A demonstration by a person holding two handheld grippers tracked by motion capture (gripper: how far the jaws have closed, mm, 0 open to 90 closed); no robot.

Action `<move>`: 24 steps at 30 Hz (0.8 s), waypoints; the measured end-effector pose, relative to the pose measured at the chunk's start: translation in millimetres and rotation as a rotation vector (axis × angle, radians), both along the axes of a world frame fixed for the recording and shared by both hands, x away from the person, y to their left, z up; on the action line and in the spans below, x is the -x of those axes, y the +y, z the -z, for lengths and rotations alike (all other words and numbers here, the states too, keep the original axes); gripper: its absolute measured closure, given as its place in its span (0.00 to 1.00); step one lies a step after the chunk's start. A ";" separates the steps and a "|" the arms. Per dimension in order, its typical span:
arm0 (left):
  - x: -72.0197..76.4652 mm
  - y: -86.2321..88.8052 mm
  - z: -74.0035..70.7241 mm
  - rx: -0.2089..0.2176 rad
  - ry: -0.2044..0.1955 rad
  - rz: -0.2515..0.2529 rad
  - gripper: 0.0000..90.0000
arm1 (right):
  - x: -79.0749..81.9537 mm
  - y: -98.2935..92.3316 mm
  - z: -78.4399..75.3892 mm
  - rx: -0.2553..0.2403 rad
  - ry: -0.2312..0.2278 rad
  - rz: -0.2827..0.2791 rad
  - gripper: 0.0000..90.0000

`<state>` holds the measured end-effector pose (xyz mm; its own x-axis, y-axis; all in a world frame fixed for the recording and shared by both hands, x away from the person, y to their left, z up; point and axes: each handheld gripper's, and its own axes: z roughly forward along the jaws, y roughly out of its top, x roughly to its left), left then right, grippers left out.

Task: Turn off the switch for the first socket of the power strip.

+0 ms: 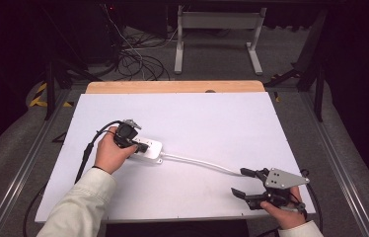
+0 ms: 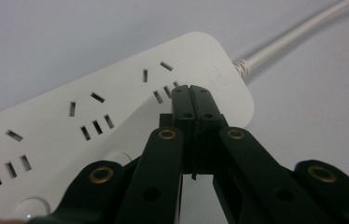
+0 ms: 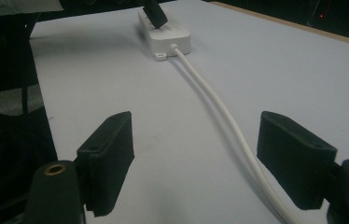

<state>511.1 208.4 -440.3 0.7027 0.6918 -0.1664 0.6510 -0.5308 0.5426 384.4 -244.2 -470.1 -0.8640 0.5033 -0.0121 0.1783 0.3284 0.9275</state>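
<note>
White-covered table (image 1: 182,118), wooden edge at far side. White power strip (image 1: 148,148) flat on it beneath the left gripper (image 1: 140,146); white cord (image 1: 202,163) trailing across toward the right gripper (image 1: 239,182).

No text, brand, number or sign can be read with certainty. The one mark that looks like lettering is a faint embossed imprint on the top face of the white plastic power strip (image 2: 116,107), seen in the left gripper view. It sits near the strip's cable end, at about 2 o'clock from the closed tips of the black tongs (image 2: 192,91), and it is too pale and blurred to make out. In the high view, yellow-and-black hazard striping (image 1: 38,95) marks the floor at about 10 o'clock from the white table (image 1: 212,123); it carries no words.
</note>
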 end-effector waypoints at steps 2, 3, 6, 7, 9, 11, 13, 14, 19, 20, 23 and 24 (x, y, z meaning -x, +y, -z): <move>0.1 0.3 0.0 -0.007 -0.003 -0.003 1.00 | 0.1 0.2 0.1 0.003 0.002 -0.002 0.31; 0.2 0.4 -0.1 -0.011 -0.005 -0.006 1.00 | 0.1 0.2 0.1 0.004 0.001 -0.002 0.31; 0.2 1.1 0.2 -0.012 -0.007 -0.005 1.00 | 0.2 0.2 0.0 0.003 0.001 -0.002 0.31; 0.3 1.0 0.5 -0.011 -0.008 -0.004 1.00 | 0.1 0.1 0.0 0.004 0.001 -0.003 0.31; 0.7 0.5 0.5 -0.016 -0.012 -0.005 1.00 | 0.1 0.2 0.1 0.004 0.001 -0.003 0.31; 1.0 0.2 0.5 -0.018 -0.013 -0.004 1.00 | 0.2 0.4 0.1 0.005 0.000 -0.004 0.31; 1.2 0.3 0.4 -0.022 -0.015 -0.004 1.00 | 0.2 0.5 0.2 0.004 0.000 -0.005 0.31; 1.3 0.3 0.5 -0.021 -0.016 -0.005 1.00 | 0.3 0.4 0.1 0.005 0.000 -0.004 0.31; 1.8 -0.2 0.8 -0.015 -0.013 -0.008 1.00 | 0.2 0.5 0.4 0.003 0.000 -0.006 0.31; 1.8 -0.3 1.0 -0.011 -0.011 -0.006 1.00 | 0.2 0.6 0.4 0.003 0.001 -0.006 0.31; 1.5 -0.4 1.1 -0.010 -0.011 -0.002 1.00 | 0.3 0.4 0.3 0.004 0.000 -0.005 0.31; 1.6 -0.5 1.1 -0.011 -0.012 -0.003 1.00 | 0.2 0.4 0.3 0.004 0.000 -0.005 0.31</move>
